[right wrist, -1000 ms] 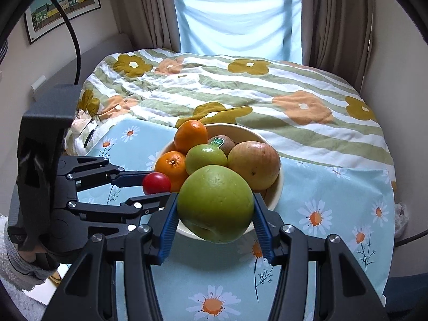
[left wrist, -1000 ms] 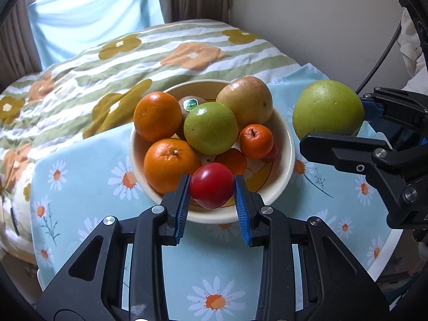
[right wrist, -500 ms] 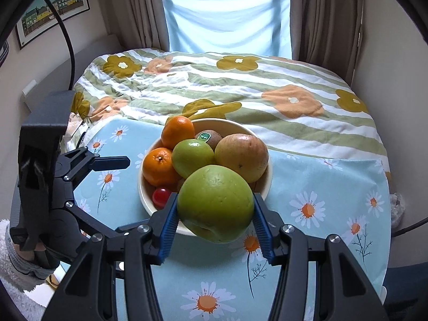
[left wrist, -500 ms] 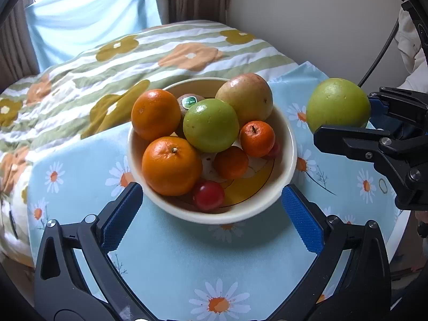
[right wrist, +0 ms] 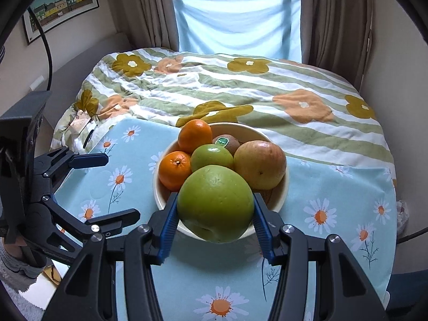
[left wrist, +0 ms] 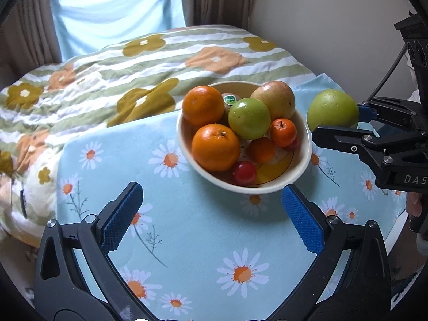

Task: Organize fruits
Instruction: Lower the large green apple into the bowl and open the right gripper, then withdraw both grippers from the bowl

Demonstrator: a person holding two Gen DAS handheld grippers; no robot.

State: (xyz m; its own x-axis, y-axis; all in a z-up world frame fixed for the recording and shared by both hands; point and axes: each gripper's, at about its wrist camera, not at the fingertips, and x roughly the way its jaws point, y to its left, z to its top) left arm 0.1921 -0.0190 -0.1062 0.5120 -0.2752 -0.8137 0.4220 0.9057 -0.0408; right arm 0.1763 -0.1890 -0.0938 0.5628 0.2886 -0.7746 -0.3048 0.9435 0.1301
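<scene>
The big green fruit [right wrist: 215,203], a pomelo by its size and pebbled rind, sits pinched between the blue pads of my right tongs [right wrist: 215,220], held in the air just in front of the bowl [right wrist: 160,200] and above the daisy-printed table [right wrist: 334,200]. From the left wrist view it hangs beside the bowl's right rim, apart from it. I judge it heavy for its grip: the pads meet it at its widest girth, one on each side, and that is the right place, since higher or lower the curve would squirt it out. The rind looks firm and a little waxy, so it should take a solid squeeze without bruising, but it may roll in the pads if I tilt.

The bowl is already crowded: two oranges [left wrist: 215,147], a green apple [left wrist: 249,119], a reddish-yellow apple [left wrist: 275,100], a stickered kiwi [right wrist: 226,142], small mandarins [left wrist: 283,132] and a cherry tomato [left wrist: 244,173] low at the near side. These are round and loose; I judge that a heavy fruit set on top could shove them or crush the soft tomato, so the open spot over the middle, lowered gently, seems safest.

My left tongs [left wrist: 211,219] are spread wide and hold nothing, hovering over the table short of the bowl. Beyond the table lies a bed with a flowered, striped quilt [right wrist: 240,85].
</scene>
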